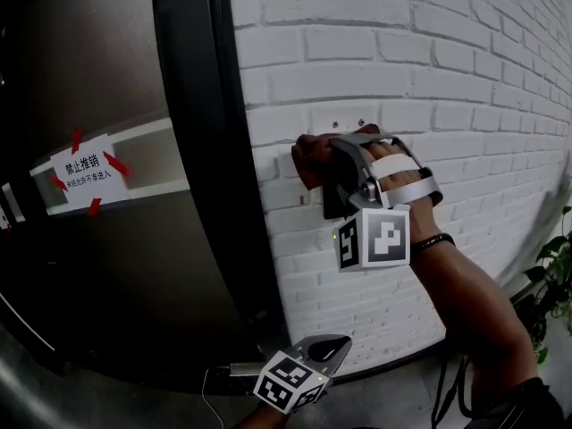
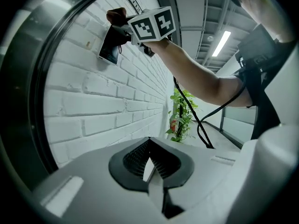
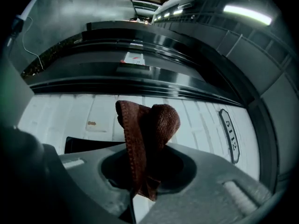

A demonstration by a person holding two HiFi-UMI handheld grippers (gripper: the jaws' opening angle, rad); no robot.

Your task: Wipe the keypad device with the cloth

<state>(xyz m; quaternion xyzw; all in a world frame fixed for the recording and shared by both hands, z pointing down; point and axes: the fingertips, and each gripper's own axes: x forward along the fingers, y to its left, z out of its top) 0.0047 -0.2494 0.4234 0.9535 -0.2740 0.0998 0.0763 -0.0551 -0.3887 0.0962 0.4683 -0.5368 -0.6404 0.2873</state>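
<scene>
On the white brick wall [image 1: 447,79] hangs a black keypad device [image 1: 332,200], half hidden by my right gripper [image 1: 332,153]. That gripper is shut on a folded brown cloth [image 1: 312,155] and holds it against the wall at the device's top edge. In the right gripper view the cloth [image 3: 147,133] stands up between the jaws, with the device [image 3: 88,144] just left of it. My left gripper [image 1: 334,343] hangs low near the floor, shut and holding nothing. Its own view shows the shut gripper [image 2: 150,165], the device [image 2: 110,48] and the cloth [image 2: 116,17] high up.
A dark door [image 1: 107,266] with a thick black frame [image 1: 210,150] stands left of the wall and bears a taped paper notice [image 1: 88,173]. An oval number plate [image 3: 231,134] is on the wall. A potted plant [image 1: 552,280] stands at the right, and cables hang from my arm.
</scene>
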